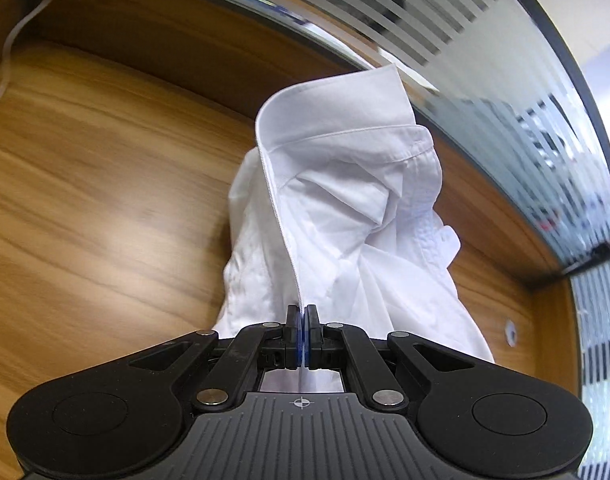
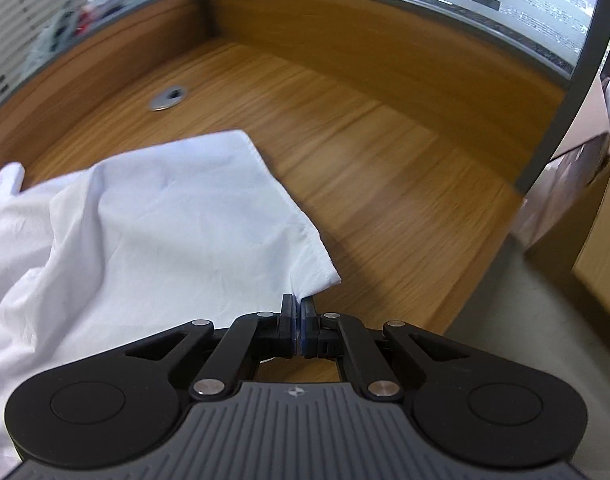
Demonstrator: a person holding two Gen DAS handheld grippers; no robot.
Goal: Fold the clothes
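White cotton fills both views: a crumpled shirt [image 1: 337,216] hangs and bunches above the wooden tabletop [image 1: 105,184], held at 2 separate points. The left gripper [image 1: 303,312] has its jaws pressed together on the stitched front edge that runs down from the collar [image 1: 329,108] — a firm hem, likely chosen because it will not slip or stretch. From that pinch the collar stands up and the body sags in folds toward the tabletop.

The right gripper [image 2: 298,306] has its jaws closed on the hemmed corner of a flatter panel of the same shirt [image 2: 177,216], at the near edge of the tabletop [image 2: 365,152], with a cable grommet [image 2: 167,98] well beyond. Taking 2 edges apart like this reads as preparation to spread the garment flat — it is still too rumpled for a clean fold. A cardboard box [image 2: 601,216] stands off to the right, beyond the tabletop.
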